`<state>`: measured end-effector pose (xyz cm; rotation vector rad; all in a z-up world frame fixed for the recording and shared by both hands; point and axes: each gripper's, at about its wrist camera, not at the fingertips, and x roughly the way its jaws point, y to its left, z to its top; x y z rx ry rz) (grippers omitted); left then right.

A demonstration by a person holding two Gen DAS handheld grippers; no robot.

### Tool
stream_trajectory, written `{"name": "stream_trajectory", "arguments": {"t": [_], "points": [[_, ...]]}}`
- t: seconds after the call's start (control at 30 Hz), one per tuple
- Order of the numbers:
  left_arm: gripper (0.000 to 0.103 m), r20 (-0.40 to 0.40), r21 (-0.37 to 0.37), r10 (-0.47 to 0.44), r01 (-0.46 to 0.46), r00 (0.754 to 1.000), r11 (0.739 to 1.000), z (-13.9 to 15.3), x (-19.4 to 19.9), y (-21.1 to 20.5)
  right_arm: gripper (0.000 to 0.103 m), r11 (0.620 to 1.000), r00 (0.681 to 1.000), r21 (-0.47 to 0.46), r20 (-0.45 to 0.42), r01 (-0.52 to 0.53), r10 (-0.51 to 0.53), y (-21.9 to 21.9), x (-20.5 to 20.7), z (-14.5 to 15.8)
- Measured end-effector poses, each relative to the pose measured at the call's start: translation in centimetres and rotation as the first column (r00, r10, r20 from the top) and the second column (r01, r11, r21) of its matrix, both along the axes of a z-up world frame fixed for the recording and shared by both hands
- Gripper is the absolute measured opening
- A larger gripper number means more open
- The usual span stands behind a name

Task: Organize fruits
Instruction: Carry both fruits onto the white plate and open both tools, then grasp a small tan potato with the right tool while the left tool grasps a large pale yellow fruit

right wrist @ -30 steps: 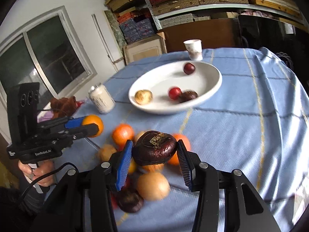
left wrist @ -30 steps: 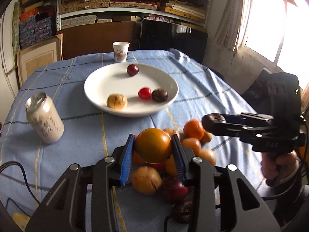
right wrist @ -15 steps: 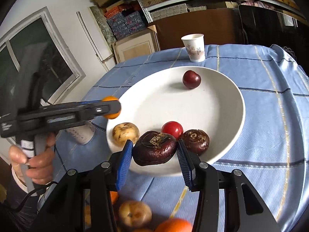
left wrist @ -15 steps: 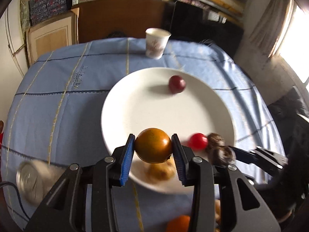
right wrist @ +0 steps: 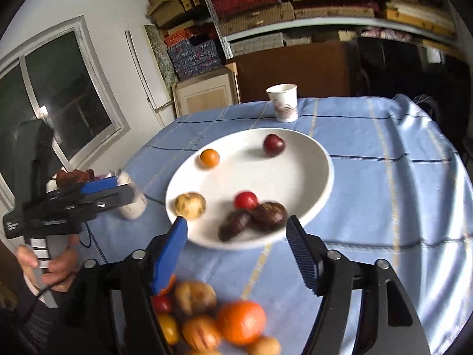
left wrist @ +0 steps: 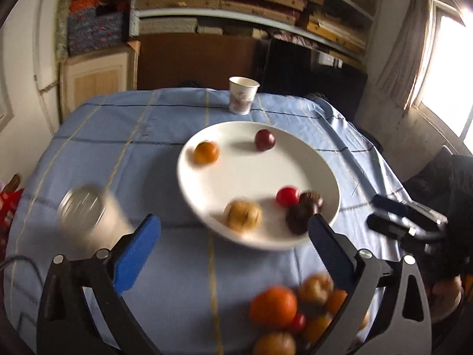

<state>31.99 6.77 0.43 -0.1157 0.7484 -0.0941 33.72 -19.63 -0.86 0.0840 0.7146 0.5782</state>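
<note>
A white plate (left wrist: 245, 174) (right wrist: 313, 159) on the blue tablecloth holds several fruits: an orange tomato (left wrist: 206, 152) (right wrist: 209, 157) at its far left, a dark red plum (left wrist: 265, 140) (right wrist: 274, 145), a red tomato (left wrist: 287, 196) (right wrist: 245, 200), a tan fruit (left wrist: 243, 215) (right wrist: 189, 205) and two dark purple fruits (right wrist: 254, 217) (left wrist: 304, 213). A pile of loose fruits (left wrist: 298, 313) (right wrist: 212, 316) lies near the front edge. My left gripper (left wrist: 233, 236) is open and empty, before the plate. My right gripper (right wrist: 236, 236) is open and empty at the plate's near rim.
A white can (left wrist: 91, 222) (right wrist: 133, 201) stands left of the plate. A paper cup (left wrist: 243, 95) (right wrist: 283, 102) stands at the table's far edge. Shelves with boxes and a brown board are behind the table.
Both grippers have opened and pulled back from the plate. The orange tomato now lies at the plate's far left, and the dark purple fruit lies beside the other one at the near rim.
</note>
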Motion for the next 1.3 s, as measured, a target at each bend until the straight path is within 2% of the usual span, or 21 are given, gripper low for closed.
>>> {"name": "stream_trajectory", "arguments": {"t": [0.13, 0.2, 0.27, 0.43, 0.6, 0.67, 0.87, 1.07, 1.3], "points": [[0.098, -0.012, 0.006, 0.036, -0.036, 0.999, 0.999, -1.9, -3.5, 0.7, 0.072, 0.999, 0.998, -0.030, -0.057, 0.024, -0.026, -1.5, -1.6, -2.3], [0.098, -0.025, 0.006, 0.063, -0.063, 0.998, 0.998, -2.5, -4.9, 1.1, 0.072, 1.000, 0.991, 0.028, -0.132, -0.002, 0.005, -2.3, -2.2, -3.2], [0.098, -0.012, -0.003, 0.066, -0.066, 0.998, 0.998, -2.5, -6.1, 1.3, 0.072, 0.997, 0.985, 0.071, -0.165, -0.038, 0.049, -2.5, -2.9, -3.5], [0.098, 0.010, -0.013, 0.100, -0.100, 0.995, 0.995, -2.6, -8.1, 2.0, 0.070, 0.995, 0.985, 0.037, -0.140, -0.096, 0.101, -3.2, -4.9, -3.4], [0.098, -0.002, -0.024, 0.074, -0.074, 0.997, 0.997, -2.8, -8.6, 1.7, 0.051, 0.993, 0.986, -0.068, -0.147, -0.093, 0.082, -3.5, -5.2, -4.4], [0.098, -0.002, -0.018, 0.070, -0.070, 0.998, 0.997, -2.8, -8.7, 1.6, 0.047, 0.990, 0.984, -0.103, -0.161, -0.098, 0.080, -3.2, -5.1, -5.0], [0.098, -0.007, -0.025, 0.065, -0.065, 0.998, 0.998, -2.8, -8.6, 1.5, 0.045, 0.979, 0.983, -0.160, -0.153, -0.129, 0.105, -2.2, -5.5, -5.5], [0.098, -0.005, -0.018, 0.065, -0.065, 0.998, 0.998, -2.8, -8.5, 1.4, 0.036, 0.976, 0.983, -0.187, -0.167, -0.113, 0.082, -2.2, -5.1, -6.0], [0.098, -0.007, -0.015, 0.063, -0.063, 0.998, 0.998, -2.8, -8.6, 1.3, 0.036, 0.971, 0.984, -0.213, -0.164, -0.111, 0.077, -1.7, -5.1, -6.4]]}}
